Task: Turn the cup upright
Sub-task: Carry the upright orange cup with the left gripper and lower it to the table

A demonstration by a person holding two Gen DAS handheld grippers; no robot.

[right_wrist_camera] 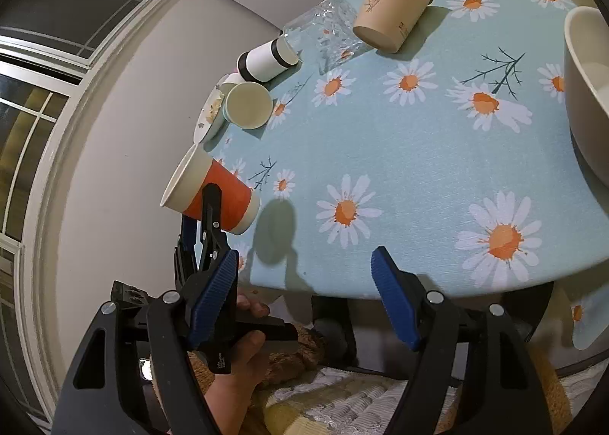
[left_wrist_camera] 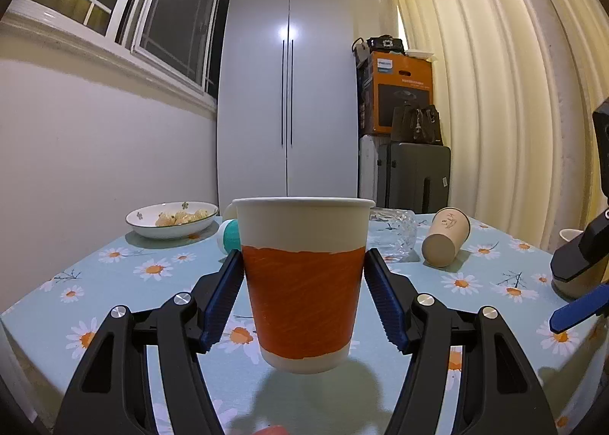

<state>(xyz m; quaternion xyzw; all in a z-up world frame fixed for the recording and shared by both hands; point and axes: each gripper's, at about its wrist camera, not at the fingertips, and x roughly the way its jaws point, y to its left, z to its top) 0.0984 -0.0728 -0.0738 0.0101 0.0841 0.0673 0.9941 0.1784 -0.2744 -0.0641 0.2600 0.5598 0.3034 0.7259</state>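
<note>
An orange and white paper cup (left_wrist_camera: 304, 282) is upright between the blue pads of my left gripper (left_wrist_camera: 304, 271), which is shut on it and holds it just above the daisy tablecloth (left_wrist_camera: 114, 282). In the right wrist view the same cup (right_wrist_camera: 217, 195) shows at the table's near left corner with the left gripper's fingers (right_wrist_camera: 211, 206) around it and its shadow beside it. My right gripper (right_wrist_camera: 304, 282) is open and empty, off the table's front edge. A beige paper cup (left_wrist_camera: 447, 237) lies on its side at the back right; it also shows in the right wrist view (right_wrist_camera: 392, 4).
A bowl of food (left_wrist_camera: 171, 219) stands at the back left. A teal-rimmed cup (right_wrist_camera: 247, 105), a black and white cup (right_wrist_camera: 266, 59) and a clear glass (right_wrist_camera: 331, 27) lie on their sides. A large white bowl (right_wrist_camera: 586, 92) stands at the right.
</note>
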